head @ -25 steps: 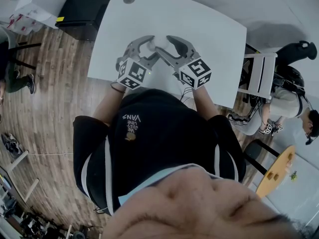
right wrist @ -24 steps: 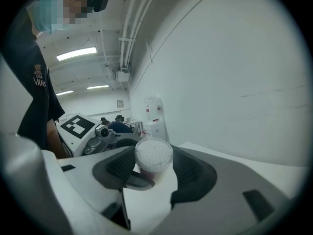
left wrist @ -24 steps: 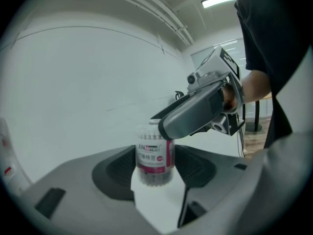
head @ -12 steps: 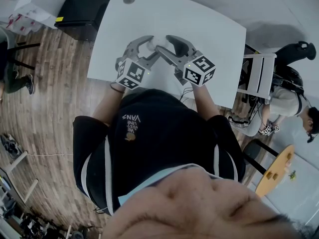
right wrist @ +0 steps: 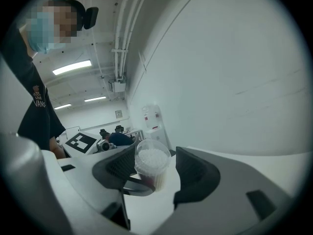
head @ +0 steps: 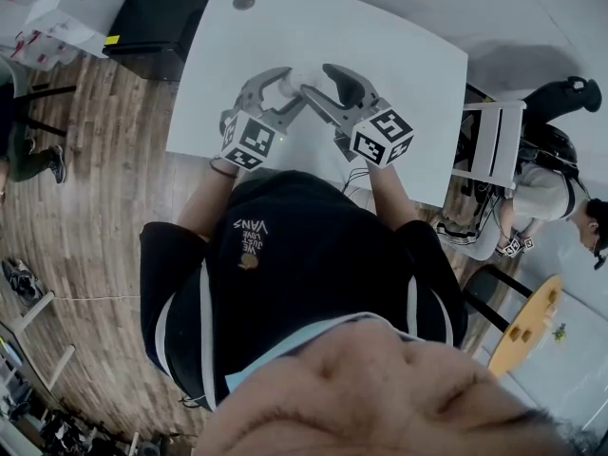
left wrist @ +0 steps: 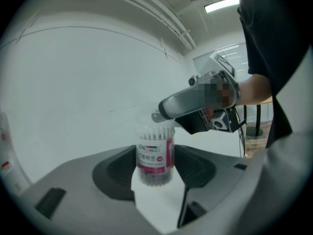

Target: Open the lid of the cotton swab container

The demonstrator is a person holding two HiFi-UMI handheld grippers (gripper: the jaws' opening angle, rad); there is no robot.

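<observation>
The cotton swab container [left wrist: 155, 154], a clear tub with a pink label, stands on the white table [head: 399, 55]. My left gripper [left wrist: 155, 166] is shut on its body, a pad against each side. One finger of my right gripper reaches its clear lid [left wrist: 152, 122] from the right. In the right gripper view the lid [right wrist: 152, 158] shows white swab tips beneath it and sits between the jaws of my right gripper [right wrist: 155, 169]. Its left pad is against the lid, and a thin gap shows at the other. In the head view both grippers [head: 282, 87] [head: 311, 80] meet at the container [head: 291, 76].
A grey disc [head: 244, 1] lies at the table's far edge. A black cabinet [head: 161, 27] and white boxes [head: 66, 3] stand to the left. A white chair [head: 494, 141] and a seated person [head: 551, 183] are at the right.
My right gripper's cube has shifted a little right and tilted as that gripper settled over the lid. The left gripper and the container have stayed put.
</observation>
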